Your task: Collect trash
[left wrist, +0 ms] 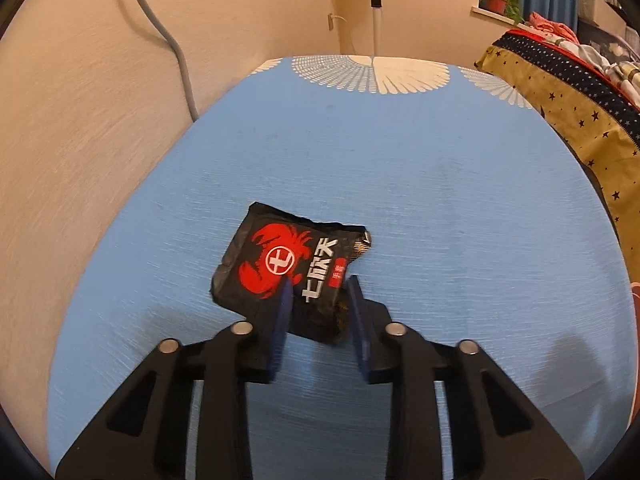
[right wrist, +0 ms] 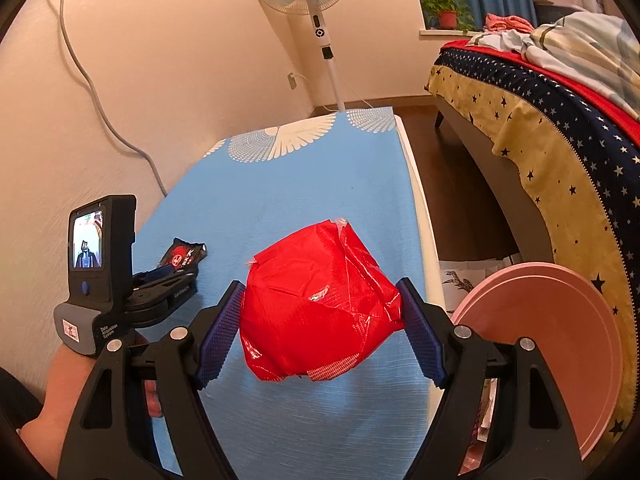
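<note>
Near the middle of the blue-covered table [left wrist: 400, 152], toward the wall-side edge, the black snack wrapper [left wrist: 280, 264] lies with its near corner between the fingers of your left gripper [left wrist: 320, 300]. The jaws are narrowed around that corner, but I cannot tell from either view whether the pads truly pinch the foil or only flank it. Make sure of the pinch before you lift: the wrapper is thin and slick, so close on the doubled, crumpled corner instead of a single flat layer, and raise it slowly to see that it comes with you.

Your right gripper [right wrist: 320, 320] is clamped on the red crumpled bag [right wrist: 320, 300], one pad against each side, over the table's bed-side edge. Hold that squeeze steady; the ball looks springy and could slip out. The pink bin [right wrist: 552, 352] stands just beyond that edge.
</note>
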